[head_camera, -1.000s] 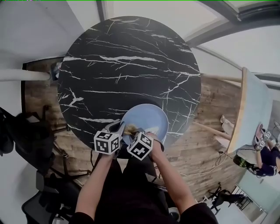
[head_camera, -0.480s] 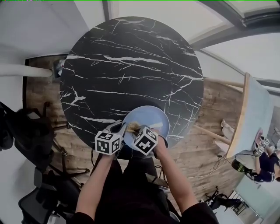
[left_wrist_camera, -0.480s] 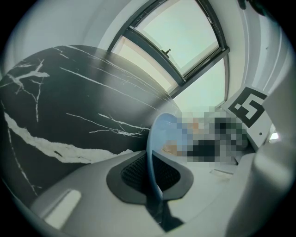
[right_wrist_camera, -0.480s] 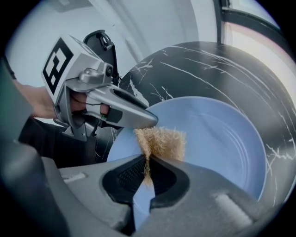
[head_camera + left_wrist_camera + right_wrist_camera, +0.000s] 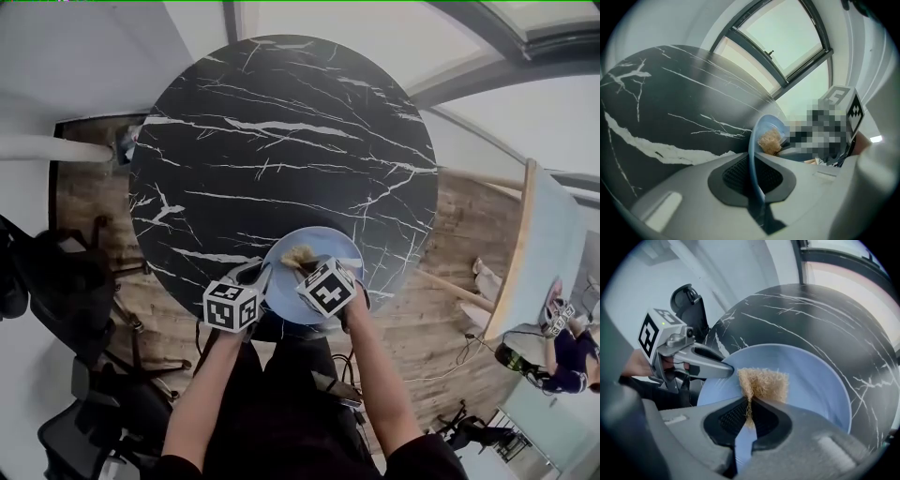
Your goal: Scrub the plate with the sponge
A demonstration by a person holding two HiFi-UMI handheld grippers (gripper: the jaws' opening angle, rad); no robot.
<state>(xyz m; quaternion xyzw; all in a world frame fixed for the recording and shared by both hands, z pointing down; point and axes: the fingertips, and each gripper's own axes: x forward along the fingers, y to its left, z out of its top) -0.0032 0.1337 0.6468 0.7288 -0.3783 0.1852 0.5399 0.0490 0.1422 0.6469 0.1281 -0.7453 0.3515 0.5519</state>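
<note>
A light blue plate rests at the near edge of the round black marble table. My left gripper is shut on the plate's left rim; in the left gripper view the rim runs edge-on between the jaws. My right gripper is shut on a tan fibrous sponge. In the right gripper view the sponge lies flat against the plate, near its left side, close to the left gripper's fingertips. The sponge also shows beyond the rim in the left gripper view.
The plate slightly overhangs the table's near edge, just ahead of the person's lap. Dark chairs stand on the wooden floor at the left. A pale second table and a seated person are far off at the right.
My right gripper has carried the sponge to the right and a little farther away across the plate. The left gripper has kept its hold on the rim.
</note>
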